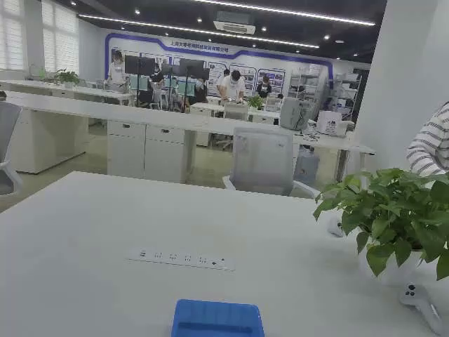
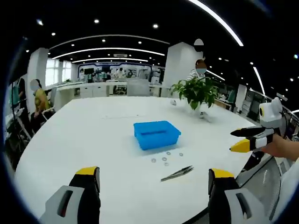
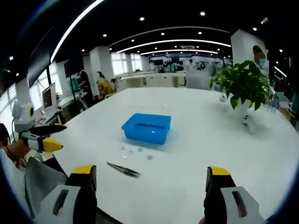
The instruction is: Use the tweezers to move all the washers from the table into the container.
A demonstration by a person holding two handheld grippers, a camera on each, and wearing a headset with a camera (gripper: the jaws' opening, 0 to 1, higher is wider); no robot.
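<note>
Tweezers (image 2: 178, 173) lie near on worktop (image 2: 70, 140), washers (image 2: 166, 157) just beyond, container (image 2: 156, 134) farther. Left gripper (image 2: 153, 172), right gripper (image 3: 150, 170): jaws wide, empty. Best to close squarely across mid-shaft before lifting.

Blue container (image 1: 217, 319) cut by bottom edge, washers (image 2: 164, 159) too small to count

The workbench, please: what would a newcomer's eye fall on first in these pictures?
The bright blue container in the middle of the white table stands out first, then the few small washers scattered on its near side, with the tweezers lying close by. A leafy potted plant stands at the table's far edge.
</note>
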